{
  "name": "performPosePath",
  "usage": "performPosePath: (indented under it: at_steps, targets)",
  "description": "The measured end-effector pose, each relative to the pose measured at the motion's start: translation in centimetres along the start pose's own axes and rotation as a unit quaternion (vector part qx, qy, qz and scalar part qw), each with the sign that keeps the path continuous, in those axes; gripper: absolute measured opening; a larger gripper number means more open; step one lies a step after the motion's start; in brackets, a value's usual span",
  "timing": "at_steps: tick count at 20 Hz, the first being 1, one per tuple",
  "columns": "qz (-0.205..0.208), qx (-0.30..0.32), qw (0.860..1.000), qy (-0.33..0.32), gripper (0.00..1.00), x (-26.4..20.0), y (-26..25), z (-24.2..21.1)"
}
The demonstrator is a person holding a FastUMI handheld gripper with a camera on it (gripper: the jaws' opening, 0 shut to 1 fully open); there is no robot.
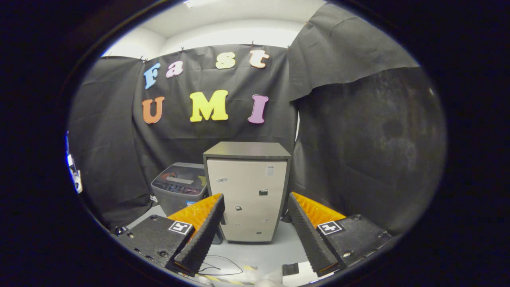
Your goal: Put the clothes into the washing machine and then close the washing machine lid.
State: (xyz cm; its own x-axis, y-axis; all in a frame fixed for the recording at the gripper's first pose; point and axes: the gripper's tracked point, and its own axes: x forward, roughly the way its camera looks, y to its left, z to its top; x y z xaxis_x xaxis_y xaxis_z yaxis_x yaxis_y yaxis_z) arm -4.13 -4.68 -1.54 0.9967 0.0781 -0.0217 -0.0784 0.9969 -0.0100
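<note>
Ahead, 1 washing machine [180, 192] is sitting lid-down beside 1 pale cabinet [248, 191], beyond the gripper [255, 207], whose 2 fingers are spreading wide, gripping nothing. Thin cables [223, 265] are lying on the grey floor [275, 249].

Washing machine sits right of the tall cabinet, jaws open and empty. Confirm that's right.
Wrong side. In the gripper view the washing machine sits left of the tall cabinet, partly behind it. The gripper is indeed open and empty.
</note>
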Motion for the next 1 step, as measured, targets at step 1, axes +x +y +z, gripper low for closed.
performPosePath:
  at_steps: [1]
  targets:
    - [0.001,0.000,1.000,0.002,0.99,-0.02,0.06,-0.16]
